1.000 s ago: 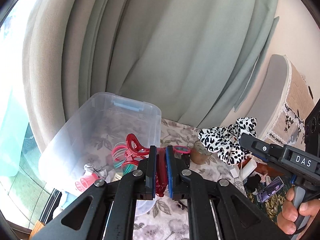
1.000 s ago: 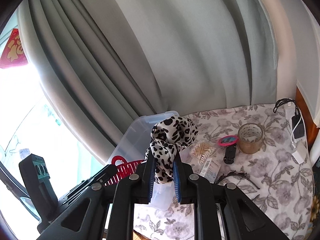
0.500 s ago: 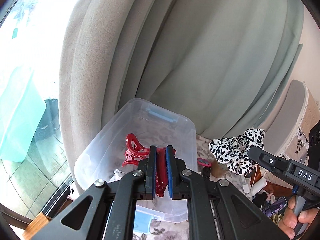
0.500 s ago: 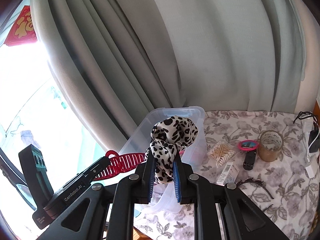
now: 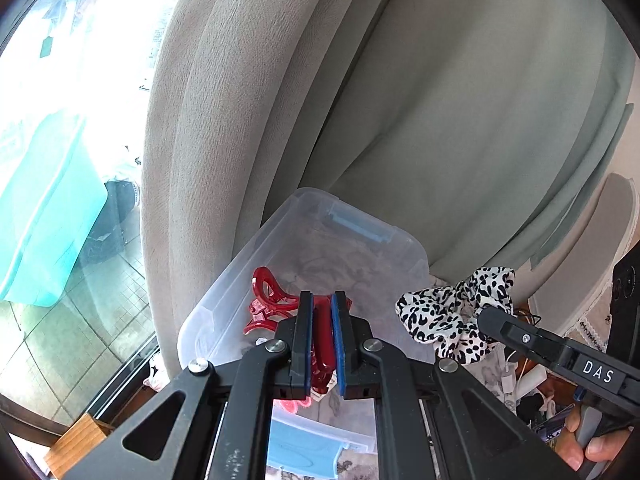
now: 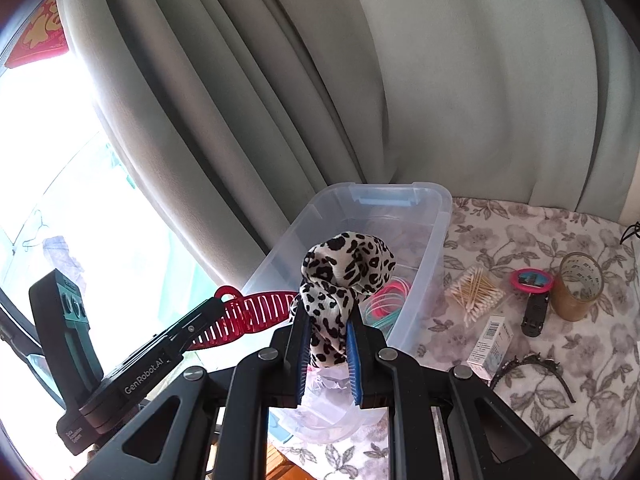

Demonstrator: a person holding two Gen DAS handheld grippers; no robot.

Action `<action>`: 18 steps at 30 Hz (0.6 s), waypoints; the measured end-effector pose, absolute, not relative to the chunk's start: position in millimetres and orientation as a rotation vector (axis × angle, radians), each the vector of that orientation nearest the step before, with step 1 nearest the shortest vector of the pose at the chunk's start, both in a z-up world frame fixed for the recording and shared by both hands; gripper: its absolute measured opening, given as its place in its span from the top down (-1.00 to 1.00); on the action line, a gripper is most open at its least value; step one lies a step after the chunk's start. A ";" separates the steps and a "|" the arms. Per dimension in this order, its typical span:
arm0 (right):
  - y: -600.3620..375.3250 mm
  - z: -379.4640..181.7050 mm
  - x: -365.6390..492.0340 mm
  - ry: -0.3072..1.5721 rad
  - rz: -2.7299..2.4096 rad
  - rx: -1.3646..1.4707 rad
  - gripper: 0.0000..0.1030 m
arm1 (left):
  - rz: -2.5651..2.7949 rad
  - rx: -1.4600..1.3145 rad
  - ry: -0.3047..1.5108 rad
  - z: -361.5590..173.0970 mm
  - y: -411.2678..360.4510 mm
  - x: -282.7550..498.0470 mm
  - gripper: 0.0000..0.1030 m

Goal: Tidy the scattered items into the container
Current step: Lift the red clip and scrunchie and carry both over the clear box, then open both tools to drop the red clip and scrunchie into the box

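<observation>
On the flowered tablecloth (image 6: 520, 364), at about three o'clock from the clear plastic bin (image 6: 436, 240), lie a heap of cotton swabs (image 6: 476, 288), a small white box (image 6: 490, 342), a black clip (image 6: 534, 314), a round pink mirror (image 6: 532, 280), a roll of brown tape (image 6: 578, 286) and a thin black headband (image 6: 532, 366). Grey-green curtains (image 6: 360, 80) hang close behind the bin at twelve o'clock, and a bright window (image 6: 60, 200) fills the nine o'clock side. Inside the bin sit pink and teal hair ties (image 6: 386, 302); other small things lie at its near end, too blurred through the plastic to name.

The left gripper (image 5: 319, 336) is clenched on a red hair clip (image 5: 272, 300) and hovers over the bin's near end. In the right wrist view the clip's long axis runs roughly from eight to two o'clock, its looped end toward the window and its toothed end toward the bin.

The right gripper (image 6: 328, 344) grasps a black-and-white spotted scrunchie (image 6: 344, 276), its pads squeezing the fabric. The bunched cloth stands up toward twelve o'clock above the fingertips, over the bin's near half. A hand (image 5: 588, 444) holds this gripper's handle at four o'clock in the left wrist view.
</observation>
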State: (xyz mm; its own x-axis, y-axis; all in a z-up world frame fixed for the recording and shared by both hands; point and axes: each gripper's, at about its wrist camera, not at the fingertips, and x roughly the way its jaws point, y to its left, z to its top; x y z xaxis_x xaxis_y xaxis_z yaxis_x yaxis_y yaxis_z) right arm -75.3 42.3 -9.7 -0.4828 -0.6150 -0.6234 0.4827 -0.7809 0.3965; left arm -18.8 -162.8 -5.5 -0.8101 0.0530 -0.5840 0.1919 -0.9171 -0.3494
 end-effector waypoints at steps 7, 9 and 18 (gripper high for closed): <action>27.9 -28.1 -85.1 -0.191 -2.206 1.096 0.65 | -2.835 0.981 0.619 -14.5 -162.2 -22.5 0.83; 24.6 -32.7 -87.4 -0.187 -2.193 1.113 0.65 | -2.829 0.995 0.622 -17.3 -161.6 -23.5 0.83; 16.2 -47.6 -95.1 -0.168 -2.160 1.161 0.60 | -2.799 1.051 0.619 -27.1 -154.8 -22.6 0.83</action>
State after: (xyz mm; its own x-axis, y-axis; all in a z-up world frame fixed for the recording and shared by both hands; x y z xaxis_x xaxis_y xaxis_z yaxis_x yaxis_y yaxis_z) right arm -95.1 16.2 -47.6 -0.3793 -0.6124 -0.6936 0.4976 -0.7670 0.4051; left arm -22.6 -154.8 -27.1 -0.7594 0.0583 -0.6480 0.2206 -0.9139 -0.3407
